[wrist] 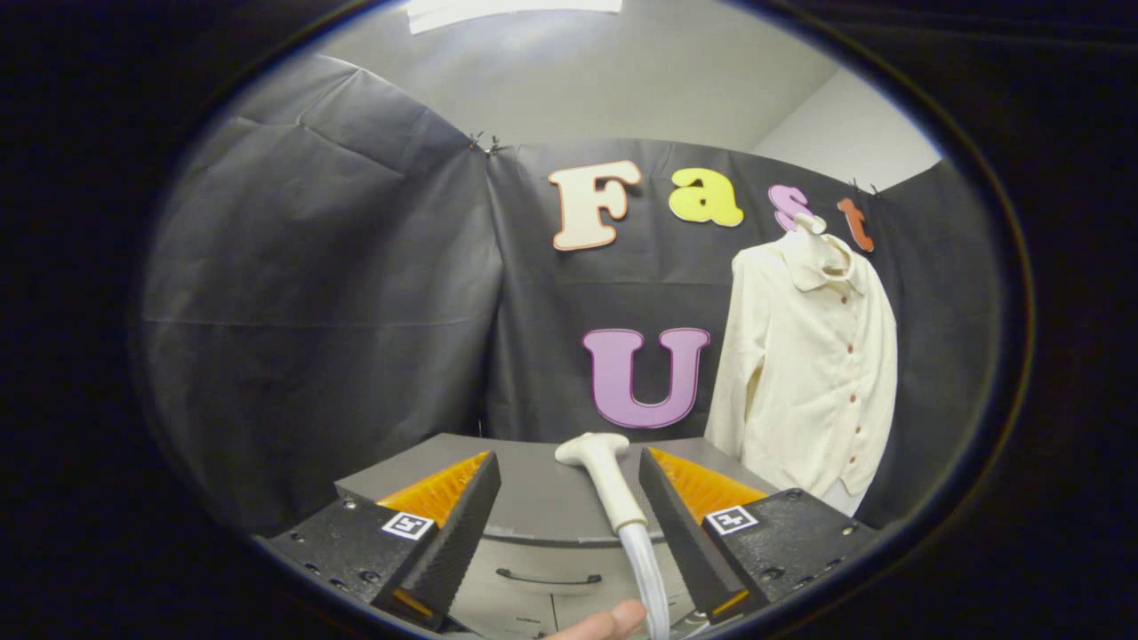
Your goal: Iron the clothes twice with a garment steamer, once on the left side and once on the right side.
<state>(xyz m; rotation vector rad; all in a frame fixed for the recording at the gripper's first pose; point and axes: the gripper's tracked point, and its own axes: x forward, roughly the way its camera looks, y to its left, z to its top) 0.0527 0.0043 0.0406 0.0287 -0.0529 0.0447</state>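
A cream button-up shirt hangs on the booth wall, beyond the fingers and off to the right, its hem reaching down past the cabinet's far right corner. The white garment steamer lies between my fingers, close to the right one, with its flat head pointing away and a clear hose trailing back toward me. My gripper is open, the fingers wide apart; the left finger is well clear of the steamer. A person's fingertip shows by the hose, below the fingers.
A grey cabinet with a drawer handle on its front stands under the fingers. Black cloth walls close in the left and back sides.
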